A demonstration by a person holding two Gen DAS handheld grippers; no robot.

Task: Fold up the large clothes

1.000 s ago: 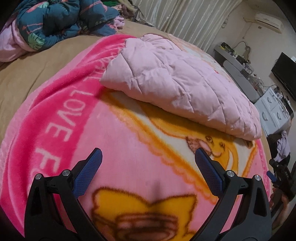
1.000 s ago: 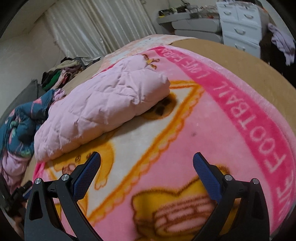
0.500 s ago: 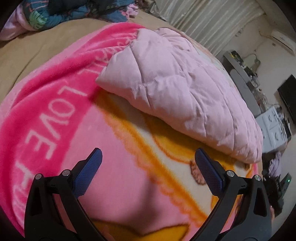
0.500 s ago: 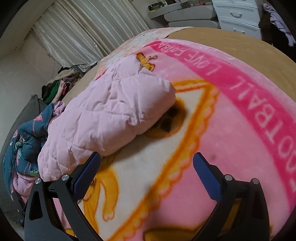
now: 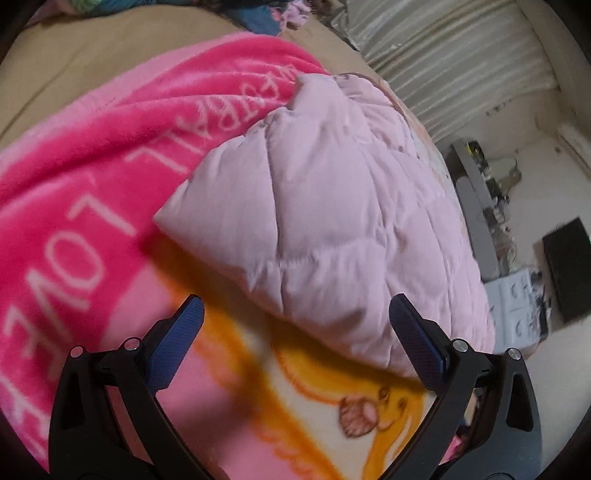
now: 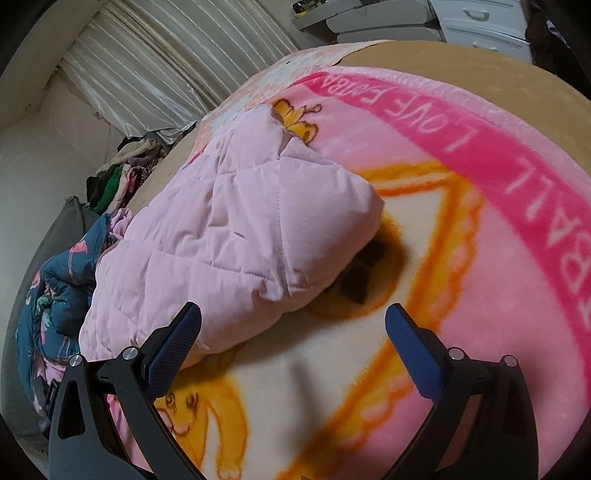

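Observation:
A pale pink quilted jacket lies folded in a long bundle on a pink cartoon blanket spread over the bed. My left gripper is open, its blue-padded fingers just short of the bundle's near edge. In the right wrist view the same jacket sits ahead and to the left on the blanket. My right gripper is open too, with its left finger close beside the bundle's lower edge. Neither gripper holds anything.
A dark floral quilt and a heap of clothes lie at the far side of the bed. Pleated curtains hang behind. White drawers and a long grey shelf stand beyond the bed's edge.
Both grippers have moved in towards the folded jacket, which now fills more of each view. Both stayed open, and the jacket has not shifted.

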